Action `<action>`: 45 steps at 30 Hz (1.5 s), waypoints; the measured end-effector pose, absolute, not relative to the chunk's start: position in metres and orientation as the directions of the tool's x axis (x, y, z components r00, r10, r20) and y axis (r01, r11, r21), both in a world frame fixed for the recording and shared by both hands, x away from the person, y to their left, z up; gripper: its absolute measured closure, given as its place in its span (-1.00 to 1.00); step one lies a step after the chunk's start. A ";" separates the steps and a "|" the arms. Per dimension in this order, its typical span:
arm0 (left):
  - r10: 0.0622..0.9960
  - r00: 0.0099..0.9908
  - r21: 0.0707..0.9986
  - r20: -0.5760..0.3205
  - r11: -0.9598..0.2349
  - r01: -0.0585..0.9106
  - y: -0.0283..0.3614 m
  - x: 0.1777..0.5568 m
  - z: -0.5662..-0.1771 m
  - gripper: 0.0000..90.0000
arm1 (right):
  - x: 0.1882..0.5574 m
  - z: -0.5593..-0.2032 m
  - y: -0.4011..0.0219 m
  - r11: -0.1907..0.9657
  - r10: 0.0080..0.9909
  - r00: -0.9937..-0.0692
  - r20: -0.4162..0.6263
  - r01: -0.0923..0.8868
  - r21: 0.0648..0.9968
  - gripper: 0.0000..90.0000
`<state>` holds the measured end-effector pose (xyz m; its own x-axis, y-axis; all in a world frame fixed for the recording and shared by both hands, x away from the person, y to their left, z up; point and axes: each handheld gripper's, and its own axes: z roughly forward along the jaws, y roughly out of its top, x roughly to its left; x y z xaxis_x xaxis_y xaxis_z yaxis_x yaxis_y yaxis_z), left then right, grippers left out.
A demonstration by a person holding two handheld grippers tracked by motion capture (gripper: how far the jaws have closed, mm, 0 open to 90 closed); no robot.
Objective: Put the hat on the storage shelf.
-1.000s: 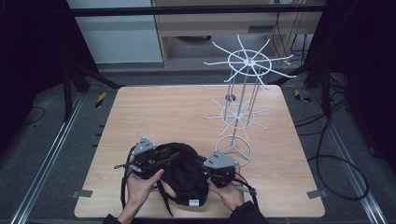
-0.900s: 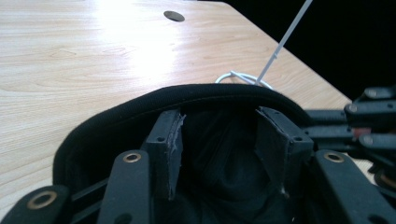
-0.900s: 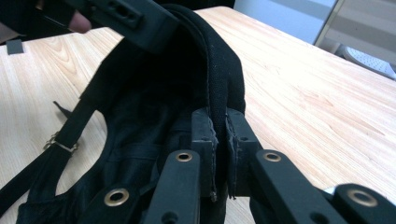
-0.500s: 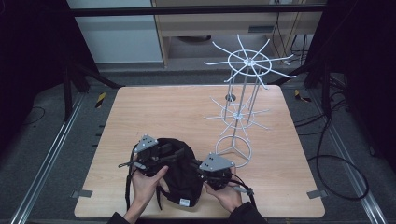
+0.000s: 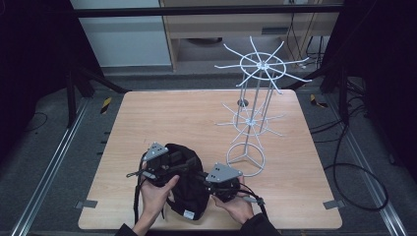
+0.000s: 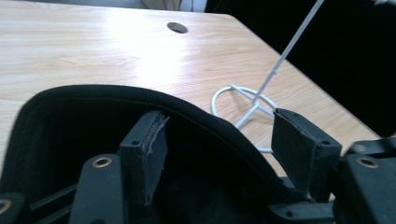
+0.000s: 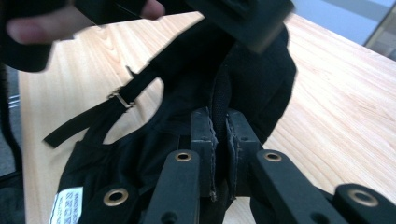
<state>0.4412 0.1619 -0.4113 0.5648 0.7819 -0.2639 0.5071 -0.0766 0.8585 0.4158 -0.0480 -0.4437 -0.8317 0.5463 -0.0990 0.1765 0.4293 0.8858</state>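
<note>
Wooden table (image 5: 196, 118): our right gripper (image 7: 215, 135) pinches black cap (image 5: 184, 182); left gripper (image 6: 224, 140) just opened, brim between jaws unclamped; cap may sag, slip.

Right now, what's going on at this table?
A person works a black cap at the near edge of the wooden table with two hand-held grippers. The right gripper is clamped on the cap's fabric edge. The left gripper has just been opening; its fingers straddle the cap's rim without pressing it. A white wire rack stands empty beside them.
</note>
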 end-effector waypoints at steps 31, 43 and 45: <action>0.697 0.676 0.905 -0.241 -0.090 0.416 0.176 0.424 -0.384 0.78 | 0.422 -0.430 -0.095 0.267 0.567 -0.823 0.038 0.227 0.937 0.24; 0.599 0.772 0.927 -0.214 -0.125 0.354 0.172 0.412 -0.370 0.82 | 0.429 -0.444 -0.087 0.288 0.601 -0.799 0.019 0.239 0.927 0.15; 0.585 0.784 0.928 -0.208 -0.134 0.347 0.170 0.410 -0.369 0.82 | 0.431 -0.445 -0.087 0.286 0.604 -0.797 0.023 0.243 0.927 0.15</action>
<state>0.4100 0.1697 -0.3693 0.7835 0.5854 -0.2083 0.3466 -0.1336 0.9284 0.4307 -0.0867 -0.4454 -0.7968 0.6038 0.0228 0.2434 0.2863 0.9267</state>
